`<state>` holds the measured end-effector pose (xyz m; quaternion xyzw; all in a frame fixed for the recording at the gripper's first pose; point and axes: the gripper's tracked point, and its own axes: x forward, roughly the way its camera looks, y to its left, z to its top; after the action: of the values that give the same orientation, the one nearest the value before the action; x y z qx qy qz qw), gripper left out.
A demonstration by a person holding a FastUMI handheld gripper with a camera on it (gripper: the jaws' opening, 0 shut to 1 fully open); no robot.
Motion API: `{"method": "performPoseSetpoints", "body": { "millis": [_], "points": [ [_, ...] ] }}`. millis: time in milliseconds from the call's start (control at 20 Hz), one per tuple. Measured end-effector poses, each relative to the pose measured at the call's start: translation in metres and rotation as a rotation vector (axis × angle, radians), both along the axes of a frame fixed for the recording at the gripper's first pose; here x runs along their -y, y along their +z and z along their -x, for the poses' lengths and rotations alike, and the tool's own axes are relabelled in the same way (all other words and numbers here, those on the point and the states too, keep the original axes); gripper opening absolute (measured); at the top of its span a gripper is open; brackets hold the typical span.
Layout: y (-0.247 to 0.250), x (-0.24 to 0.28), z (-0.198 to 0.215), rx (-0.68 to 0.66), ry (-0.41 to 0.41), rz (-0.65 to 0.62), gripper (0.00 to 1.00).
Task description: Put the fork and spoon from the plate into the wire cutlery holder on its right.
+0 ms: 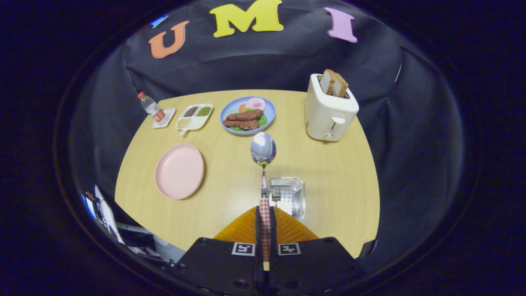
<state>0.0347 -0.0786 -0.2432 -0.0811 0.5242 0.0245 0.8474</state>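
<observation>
On the table [230, 181], a pink plate [179, 171] lies bare at the left. The gripper [265, 218] is clamped on the checked handle of a spoon [263, 153], bowl pointing ahead. Just right of it sits the wire cutlery holder [287, 195]; a toaster [330, 109] stands beyond.

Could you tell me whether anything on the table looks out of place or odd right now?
Nothing stands out. The claw is shut on the spoon by its handle, above the wire cutlery holder.
</observation>
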Motion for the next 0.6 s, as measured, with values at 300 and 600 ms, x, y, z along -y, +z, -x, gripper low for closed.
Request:
{"method": "performPoseSetpoints", "body": {
  "millis": [300, 600],
  "points": [
    [0.008, 0.03, 0.005, -0.084, 0.024, 0.023, 0.05],
    [-0.011, 0.021, 0.023, -0.321, -0.036, -0.052, 0.05]
  ]
}}
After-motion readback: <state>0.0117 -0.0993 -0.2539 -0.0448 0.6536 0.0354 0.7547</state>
